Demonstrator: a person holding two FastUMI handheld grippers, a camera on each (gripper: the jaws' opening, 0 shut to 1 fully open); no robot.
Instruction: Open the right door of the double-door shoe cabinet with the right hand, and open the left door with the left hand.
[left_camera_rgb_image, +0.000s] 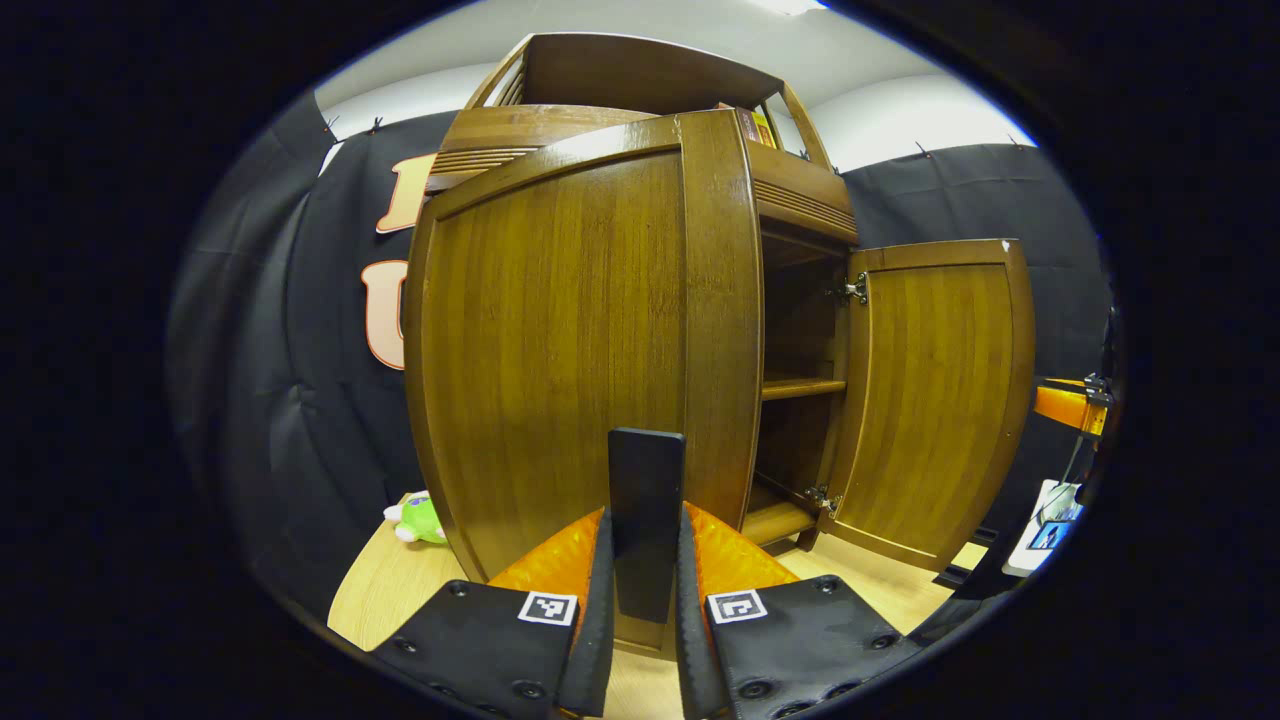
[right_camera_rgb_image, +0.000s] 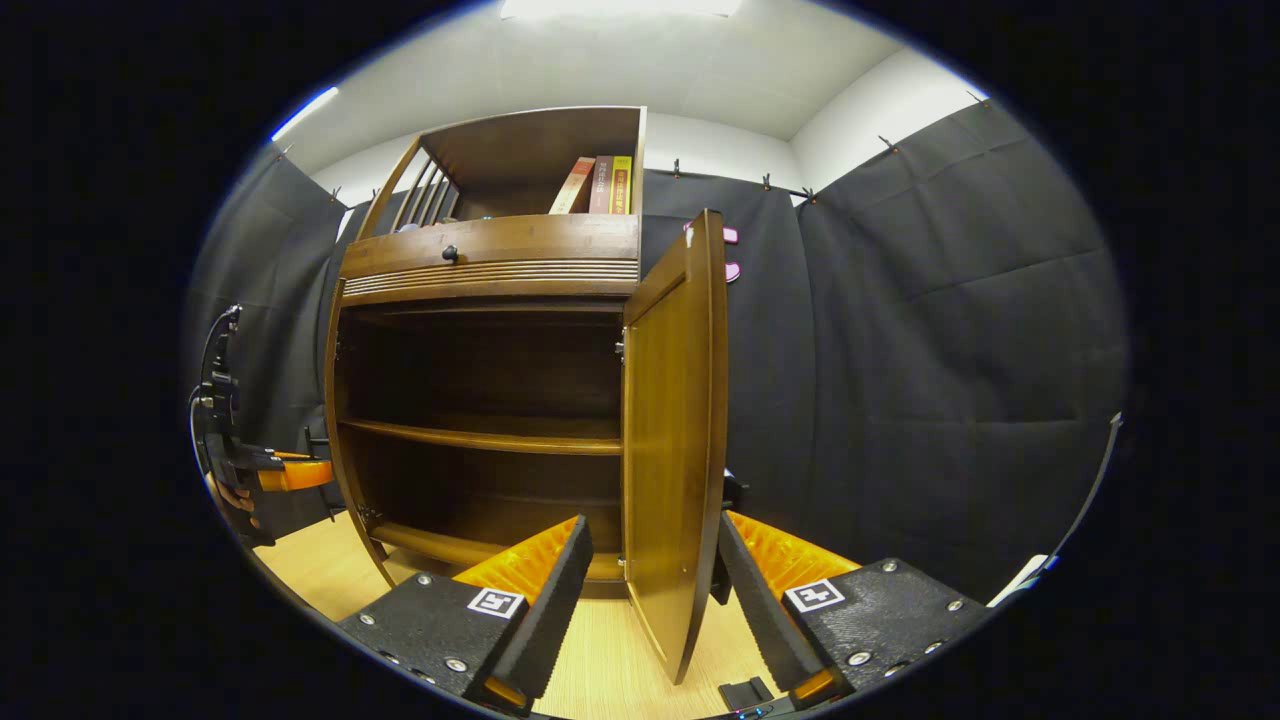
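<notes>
The brown wooden shoe cabinet (right_camera_rgb_image: 490, 255) has both doors swung out, baring its dark shelves (right_camera_rgb_image: 480, 438). In the left gripper view the left door (left_camera_rgb_image: 560, 340) looms close. Its dark upright handle (left_camera_rgb_image: 646, 500) stands between my fingers, and my left gripper (left_camera_rgb_image: 645, 590) is shut on it. The right door (left_camera_rgb_image: 935, 400) hangs wide open farther right. In the right gripper view that right door (right_camera_rgb_image: 675, 430) is edge-on between my fingers. My right gripper (right_camera_rgb_image: 650, 590) is open and straddles its lower edge with a gap on each side. The left gripper (right_camera_rgb_image: 275, 475), held by a hand, is at the far left.
Books (right_camera_rgb_image: 600, 185) lean in the open top shelf above a drawer with a small knob (right_camera_rgb_image: 450, 254). A green plush toy (left_camera_rgb_image: 420, 518) lies on the light wooden floor (left_camera_rgb_image: 380, 590) left of the cabinet. Black cloth walls close in behind and on both sides.
</notes>
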